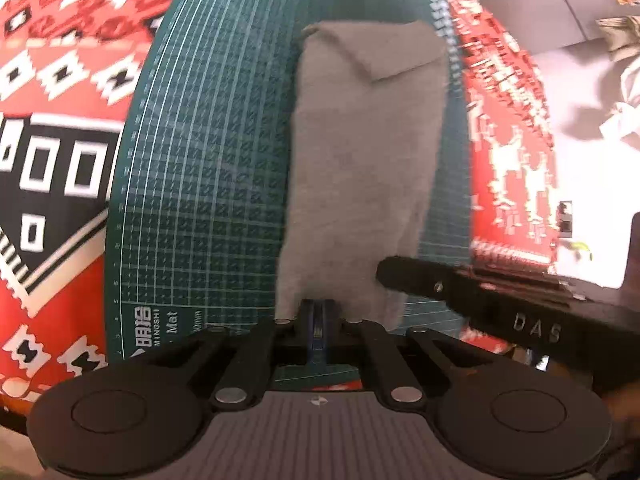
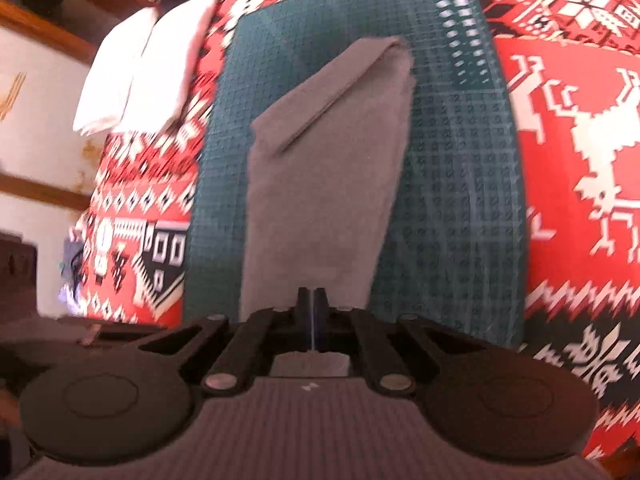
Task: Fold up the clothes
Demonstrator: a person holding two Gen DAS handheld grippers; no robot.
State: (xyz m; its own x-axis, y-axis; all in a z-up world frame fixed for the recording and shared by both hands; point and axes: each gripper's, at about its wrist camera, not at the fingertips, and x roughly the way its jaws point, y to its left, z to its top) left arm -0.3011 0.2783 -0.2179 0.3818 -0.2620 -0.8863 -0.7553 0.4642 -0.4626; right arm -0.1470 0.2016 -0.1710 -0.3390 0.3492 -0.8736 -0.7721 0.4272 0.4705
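Observation:
A grey cloth [image 1: 360,152] lies lengthwise on a green cutting mat [image 1: 200,200], its far end folded over into a flap. My left gripper [image 1: 318,312] is shut on the near edge of this cloth, the fabric pinched between its pads. The right gripper's black body [image 1: 460,292] reaches in from the right beside that same edge. In the right wrist view the grey cloth [image 2: 320,184] runs away from me over the mat [image 2: 452,184], a diagonal fold at its far end. My right gripper [image 2: 311,312] is shut on its near edge.
A red, white and black patterned tablecloth [image 1: 60,100] covers the table around the mat. Folded white cloths [image 2: 136,76] lie at the far left of the table in the right wrist view. White crumpled items [image 1: 624,92] sit beyond the table's right side.

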